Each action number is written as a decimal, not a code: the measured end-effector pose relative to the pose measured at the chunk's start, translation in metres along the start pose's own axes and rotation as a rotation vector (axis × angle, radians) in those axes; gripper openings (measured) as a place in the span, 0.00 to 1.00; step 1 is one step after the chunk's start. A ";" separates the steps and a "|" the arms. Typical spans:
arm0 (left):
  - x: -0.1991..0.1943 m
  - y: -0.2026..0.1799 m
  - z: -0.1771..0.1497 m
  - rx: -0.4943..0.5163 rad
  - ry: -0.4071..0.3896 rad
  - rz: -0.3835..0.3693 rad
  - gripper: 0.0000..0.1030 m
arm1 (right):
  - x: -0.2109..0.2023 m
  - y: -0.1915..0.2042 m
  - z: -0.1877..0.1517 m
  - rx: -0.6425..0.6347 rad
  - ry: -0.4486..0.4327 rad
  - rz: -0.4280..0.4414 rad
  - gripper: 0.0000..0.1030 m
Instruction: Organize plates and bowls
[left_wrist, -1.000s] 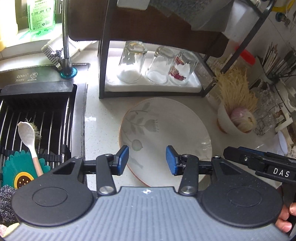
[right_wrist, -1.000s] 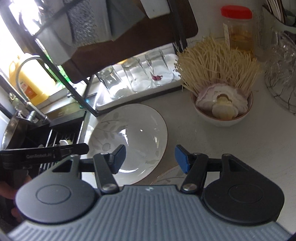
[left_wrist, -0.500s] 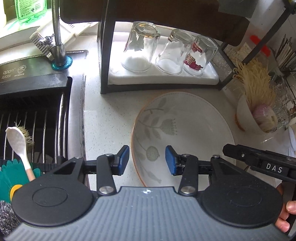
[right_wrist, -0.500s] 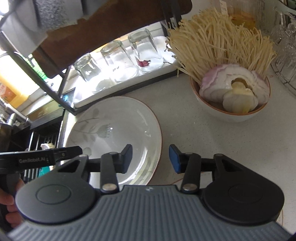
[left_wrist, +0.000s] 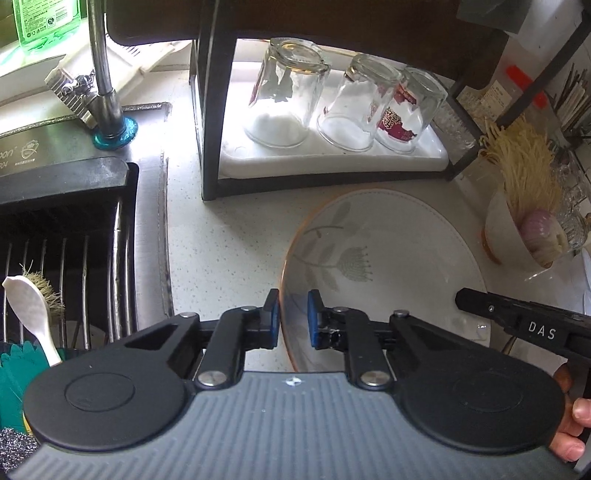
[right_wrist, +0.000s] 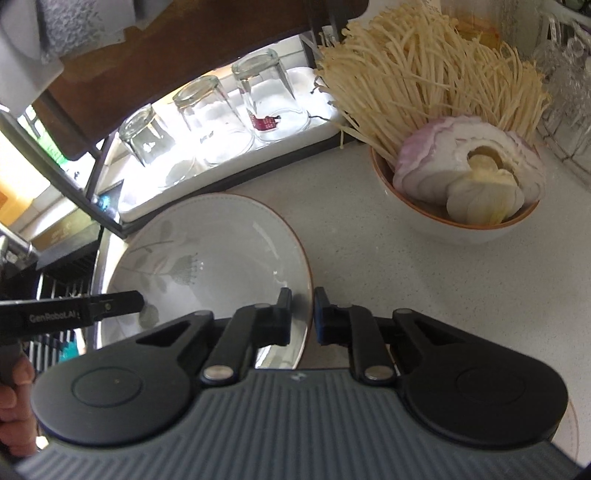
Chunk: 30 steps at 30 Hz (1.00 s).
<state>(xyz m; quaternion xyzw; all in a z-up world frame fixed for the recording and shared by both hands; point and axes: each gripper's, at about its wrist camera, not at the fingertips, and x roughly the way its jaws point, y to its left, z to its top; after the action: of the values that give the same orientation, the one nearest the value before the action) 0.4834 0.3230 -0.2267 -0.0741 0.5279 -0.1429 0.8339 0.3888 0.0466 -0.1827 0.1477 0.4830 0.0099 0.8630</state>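
Observation:
A large white plate (left_wrist: 388, 258) with a grey leaf pattern and an orange rim lies on the speckled counter. My left gripper (left_wrist: 294, 317) straddles its left rim. Its jaws are closing, with one blue pad outside the rim and the other inside, both touching it. In the right wrist view the same plate (right_wrist: 221, 258) has my right gripper (right_wrist: 302, 314) shut on its right rim, one finger over the inside and one outside. A white bowl (right_wrist: 461, 221) with enoki mushrooms and sliced onion stands to the plate's right.
A dark rack (left_wrist: 207, 147) behind the plate holds three upturned glasses (left_wrist: 288, 96) on a white tray. The sink's black drain rack (left_wrist: 74, 240) with a white spoon (left_wrist: 26, 306) and the faucet (left_wrist: 103, 74) are on the left. Another plate's edge (right_wrist: 570, 432) shows near right.
Both grippers came down and forward onto the plate's opposite rims. Their jaws went from wide open to closed around the rim.

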 end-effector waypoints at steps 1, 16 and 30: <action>0.000 0.001 0.000 -0.004 -0.001 -0.003 0.16 | 0.000 0.000 0.000 0.001 -0.001 0.000 0.14; -0.020 -0.009 -0.006 -0.017 0.019 -0.075 0.15 | -0.037 -0.010 -0.004 0.005 -0.041 0.015 0.15; -0.067 -0.055 -0.018 0.046 -0.041 -0.092 0.14 | -0.099 -0.026 -0.025 0.015 -0.134 0.012 0.15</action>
<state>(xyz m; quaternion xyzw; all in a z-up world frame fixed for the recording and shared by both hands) 0.4317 0.2930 -0.1614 -0.0819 0.5035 -0.1915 0.8385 0.3118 0.0119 -0.1191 0.1575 0.4233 0.0014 0.8922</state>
